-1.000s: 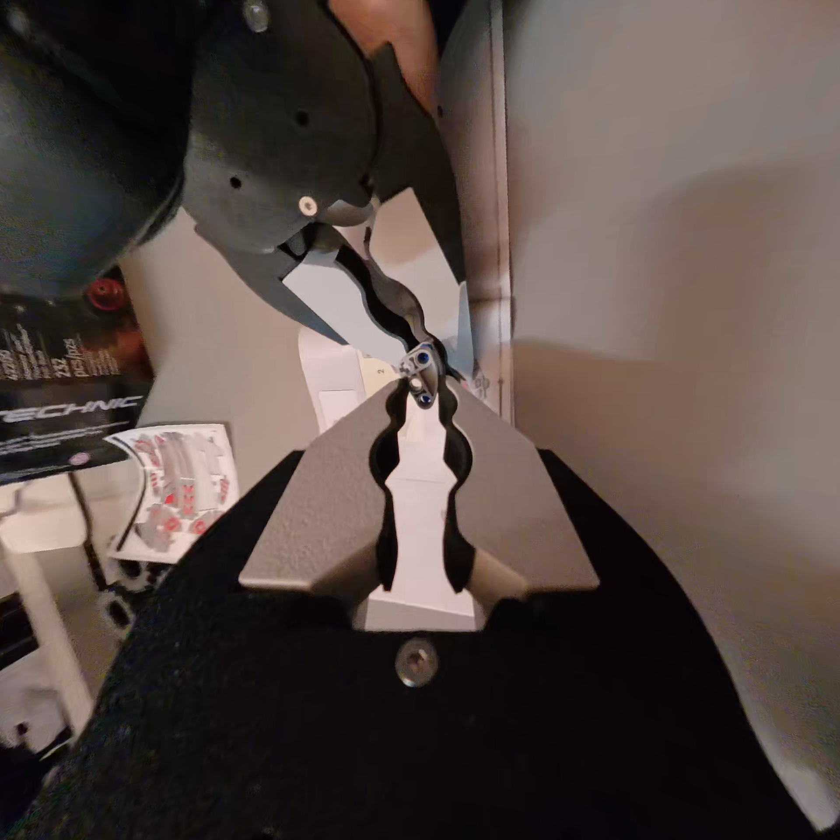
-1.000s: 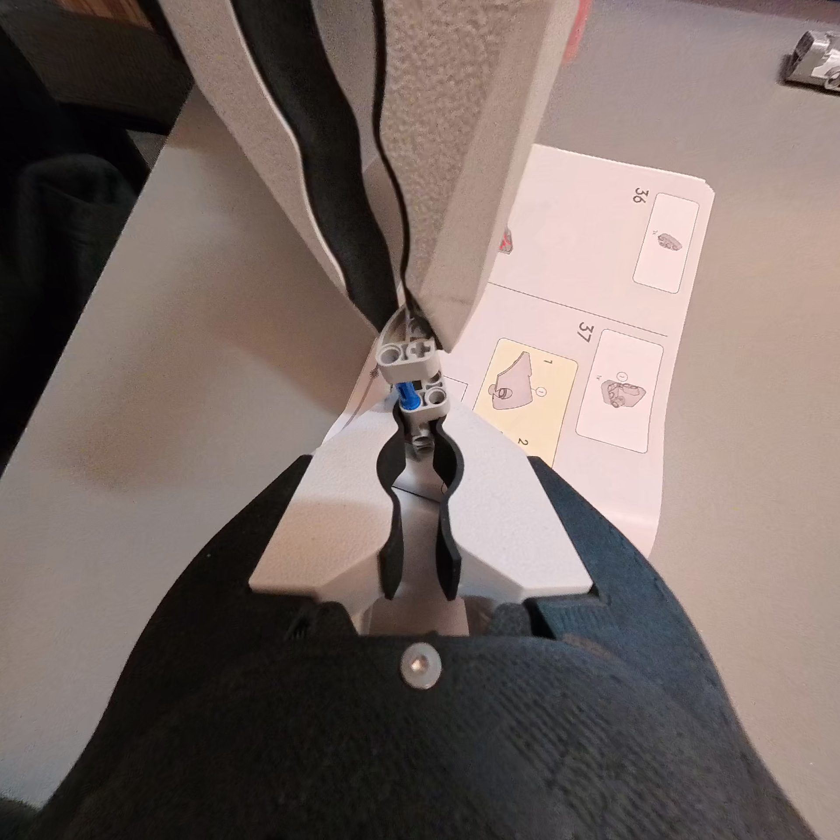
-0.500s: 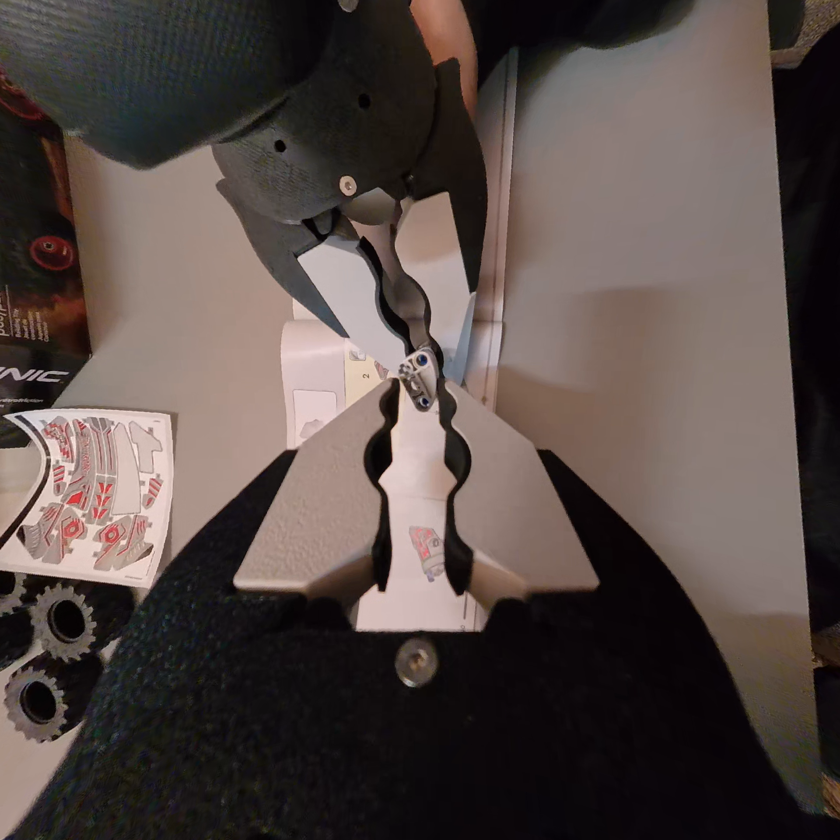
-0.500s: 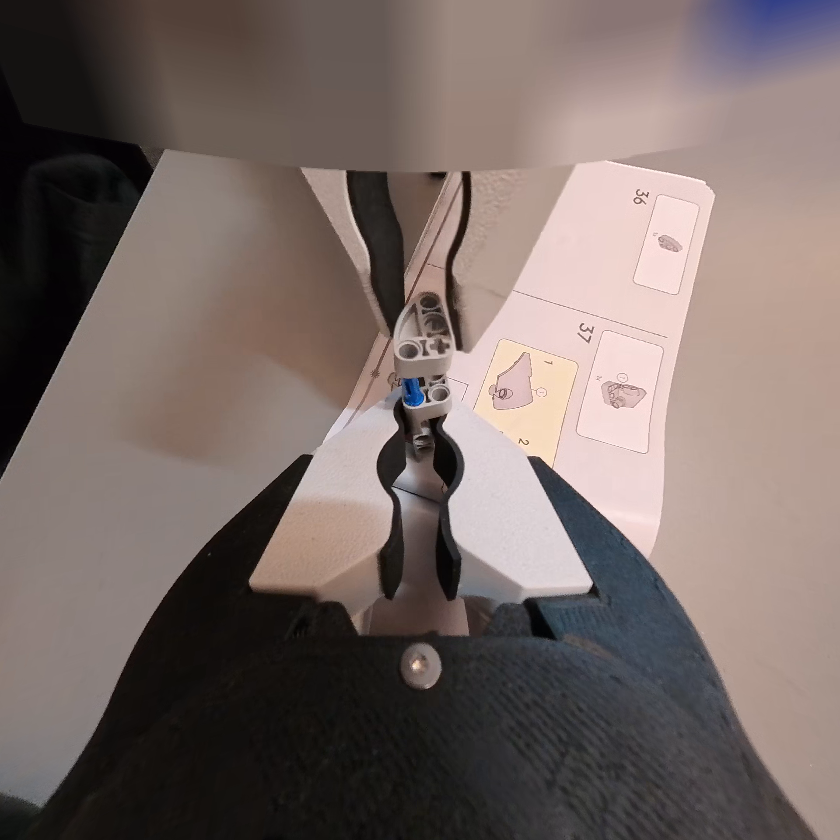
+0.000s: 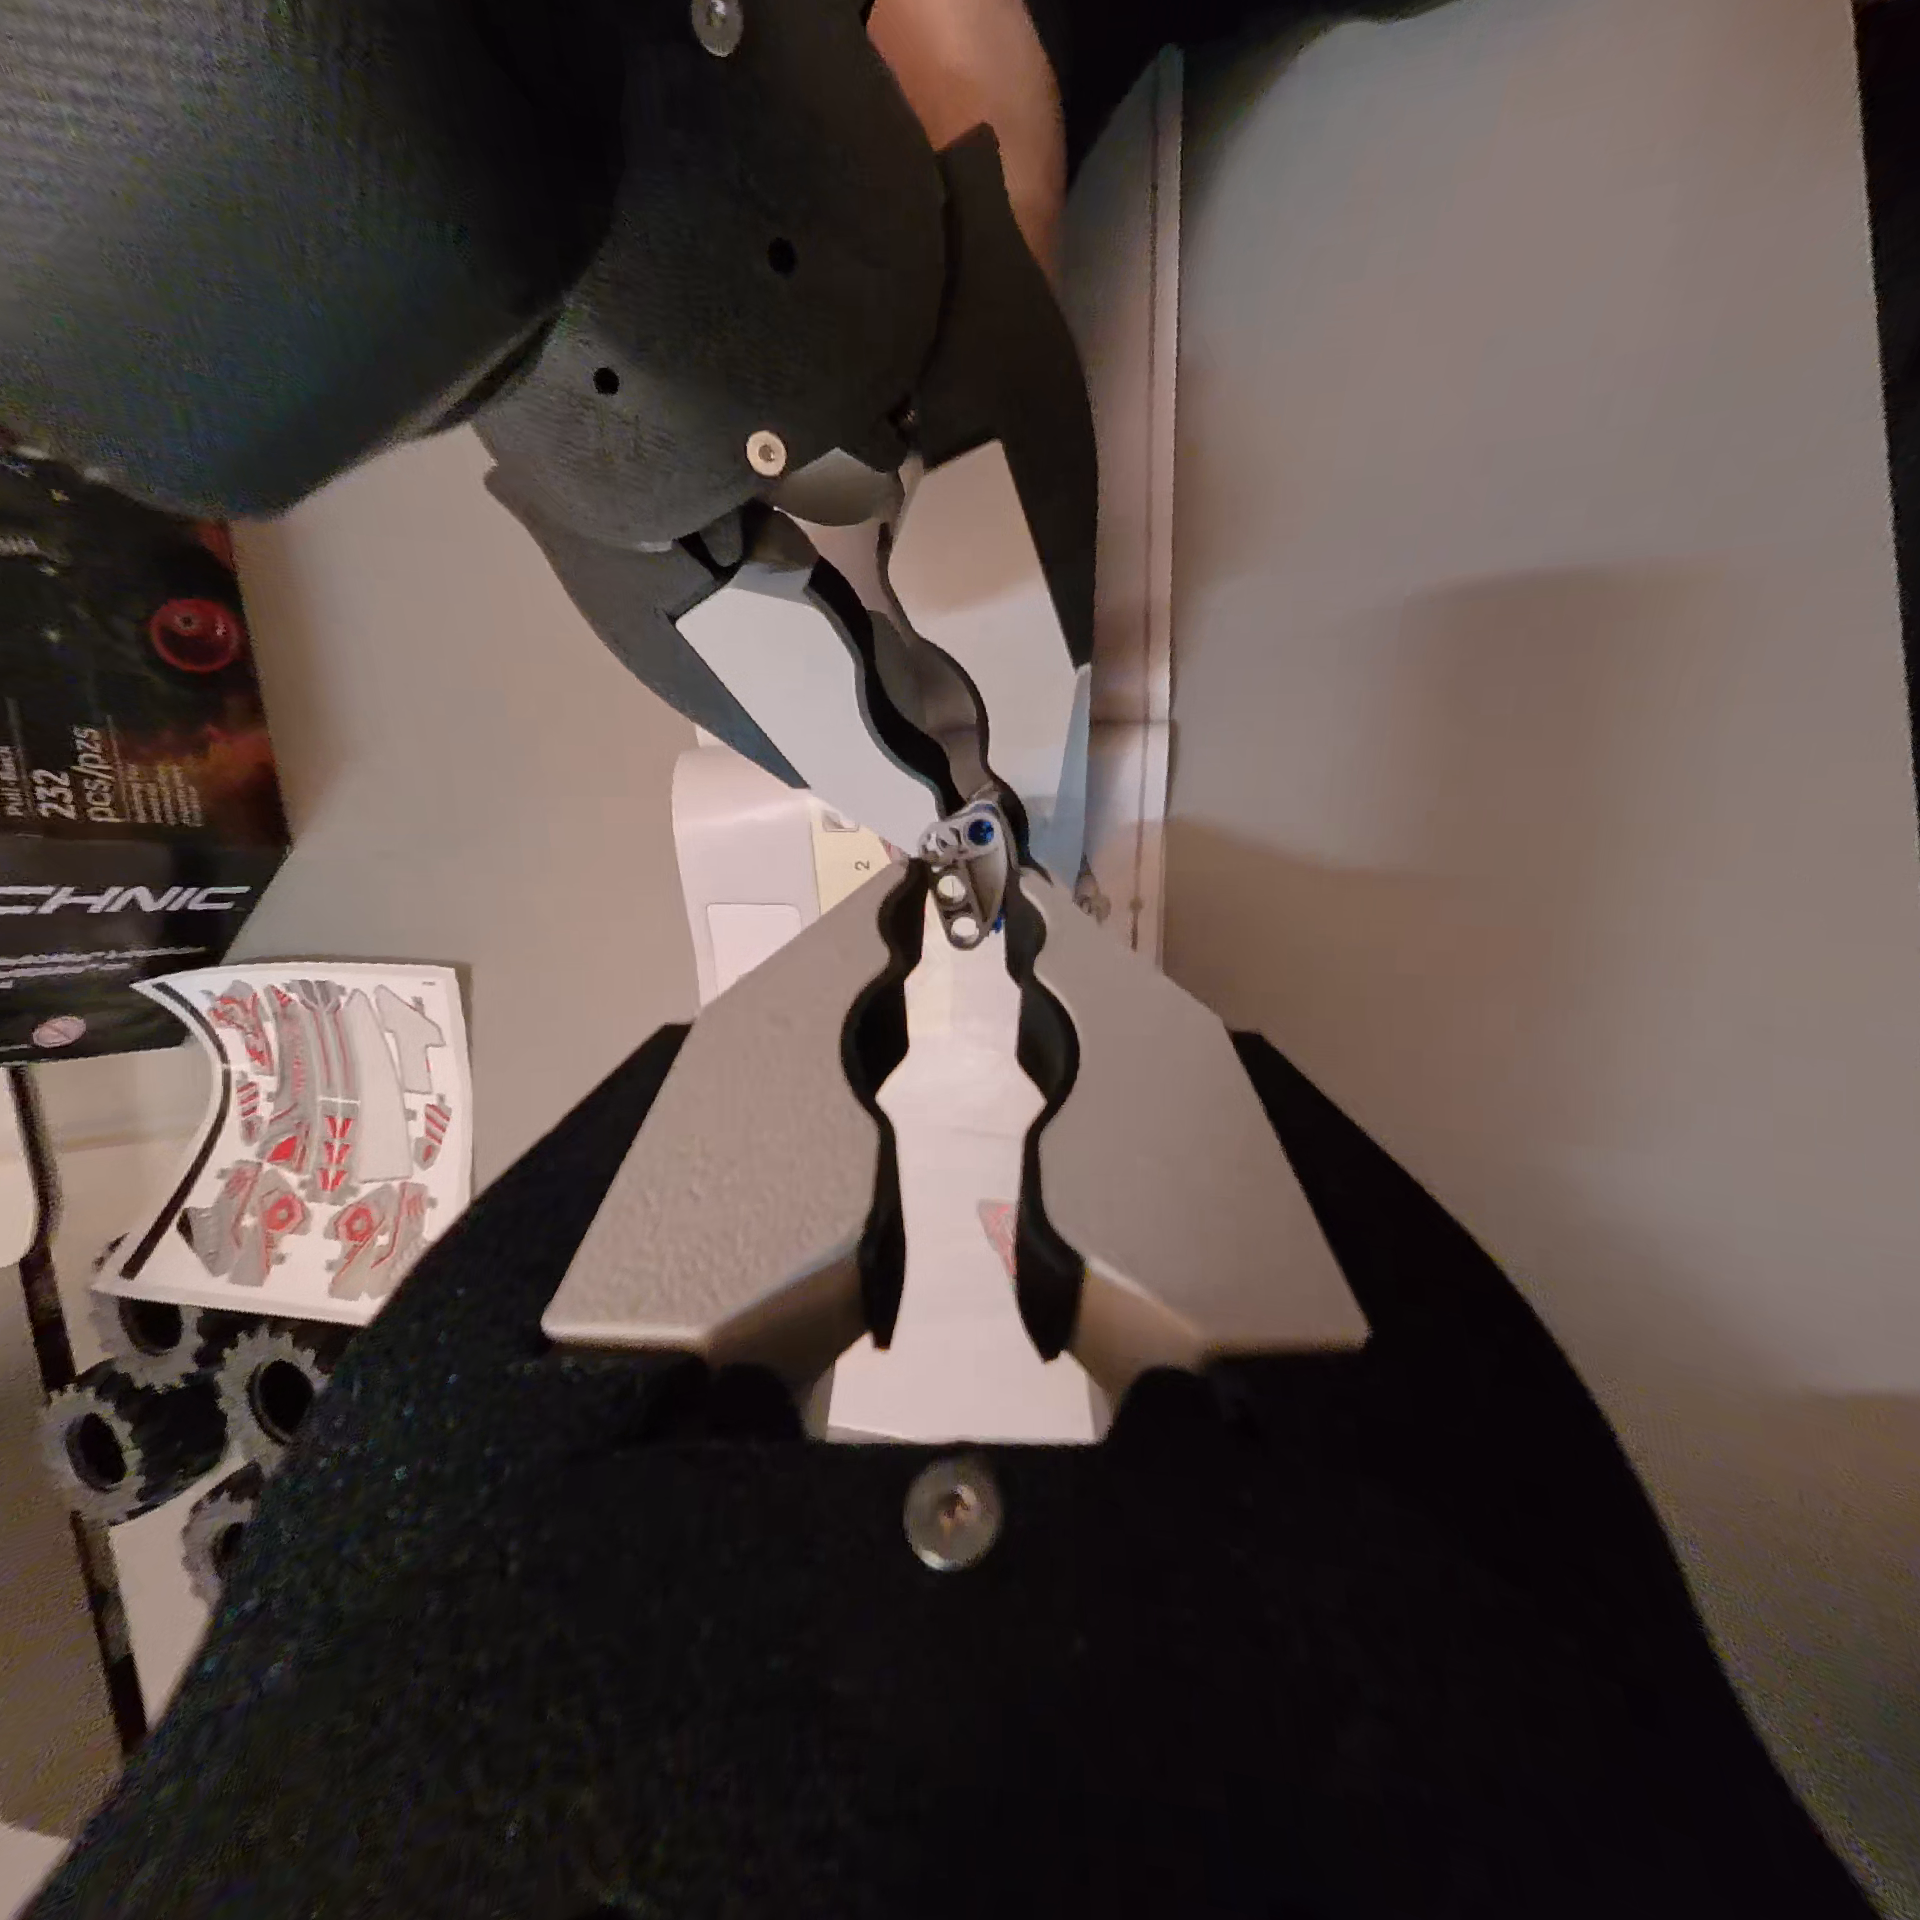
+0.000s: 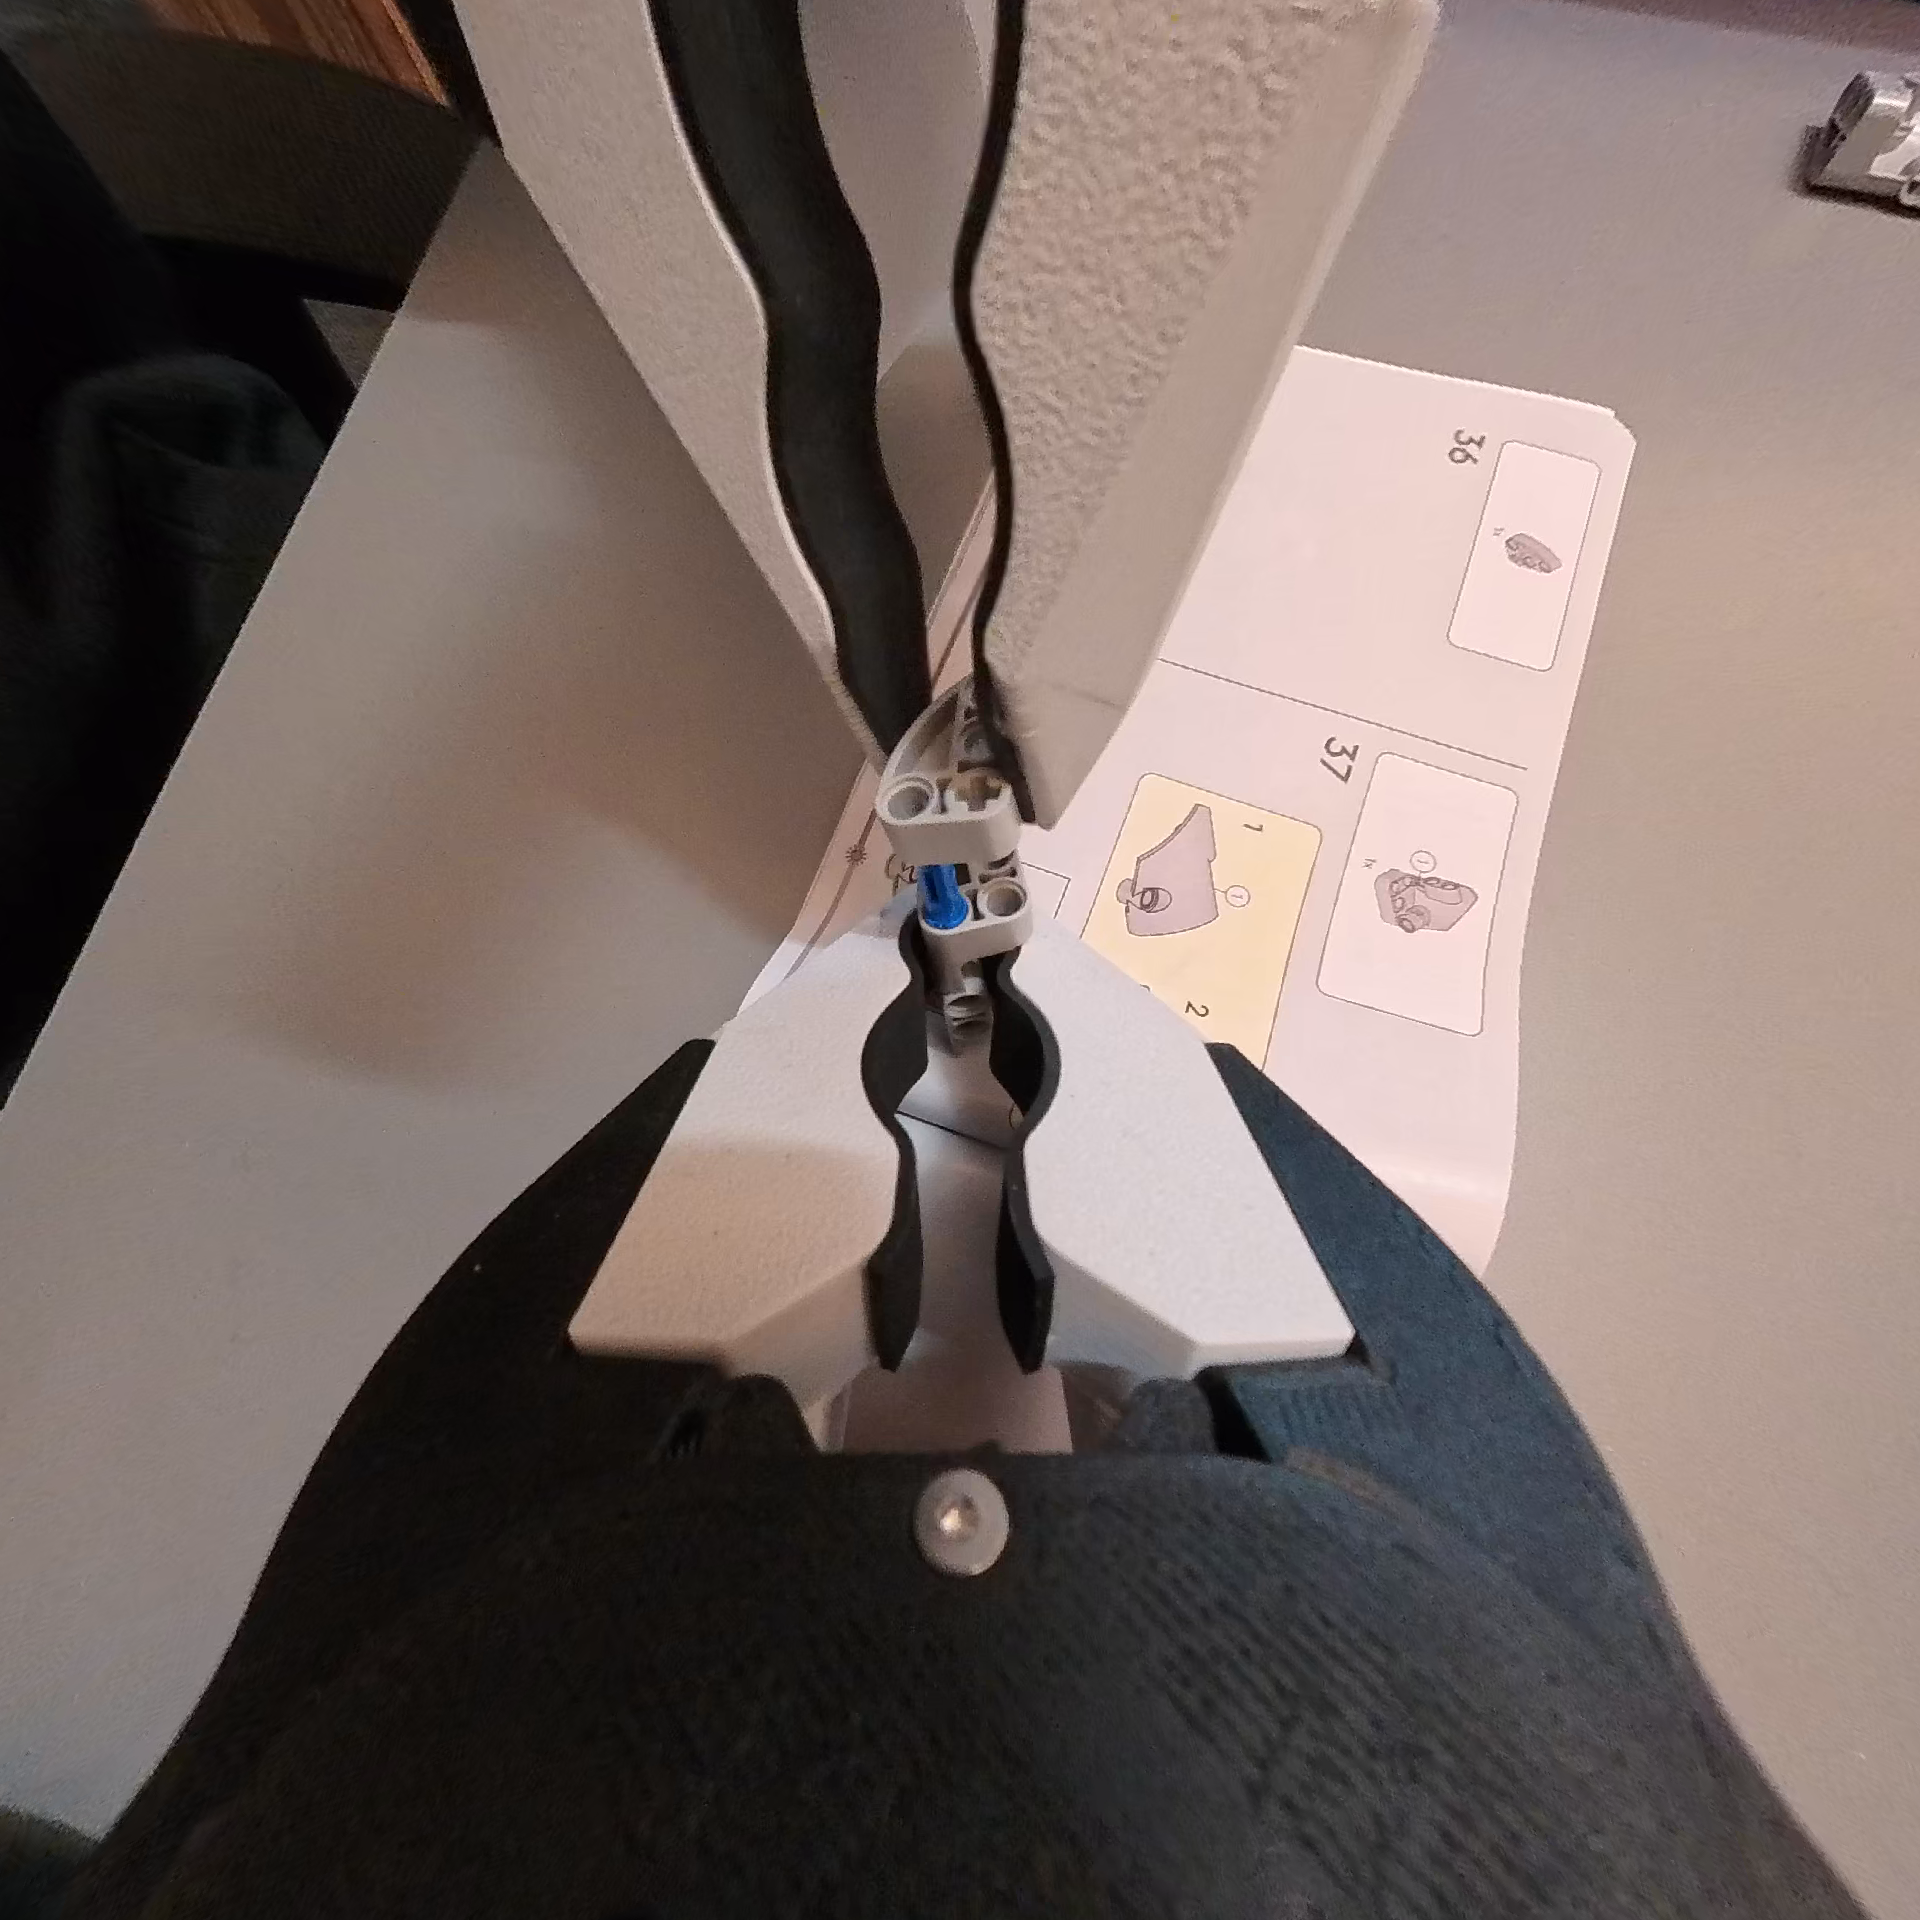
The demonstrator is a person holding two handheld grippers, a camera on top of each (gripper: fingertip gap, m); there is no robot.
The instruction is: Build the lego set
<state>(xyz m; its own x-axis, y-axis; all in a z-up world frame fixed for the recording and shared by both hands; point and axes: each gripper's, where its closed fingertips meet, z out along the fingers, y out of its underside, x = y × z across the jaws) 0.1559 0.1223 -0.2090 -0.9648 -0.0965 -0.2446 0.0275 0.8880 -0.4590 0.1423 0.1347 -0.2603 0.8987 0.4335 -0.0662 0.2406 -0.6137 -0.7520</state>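
My two grippers meet tip to tip above the table. My right gripper (image 6: 961, 951) is shut on a small grey connector (image 6: 987, 909) with a blue pin (image 6: 940, 896) sticking out of it. My left gripper (image 5: 968, 896) is shut on a curved grey beam with holes (image 5: 964, 902). In the right wrist view the left gripper (image 6: 956, 732) comes down from above, and its beam (image 6: 951, 802) sits on the connector at the blue pin. In the left wrist view the right gripper (image 5: 982, 810) reaches in from the upper left, its blue pin end (image 5: 977, 829) against the beam.
An open instruction booklet (image 6: 1351, 582) lies under the grippers. A sticker sheet (image 5: 312, 1132), black gears (image 5: 135, 1434) and the dark set box (image 5: 114, 727) lie to the left. A small grey assembly (image 6: 1870, 135) sits far right. The table edge (image 6: 260, 717) runs along the left. About 5 cm separates my left fingertips from my right.
The left gripper has tilted and swung around the joint while both pieces stayed together at the tips. The curved beam is pressed closer onto the connector.
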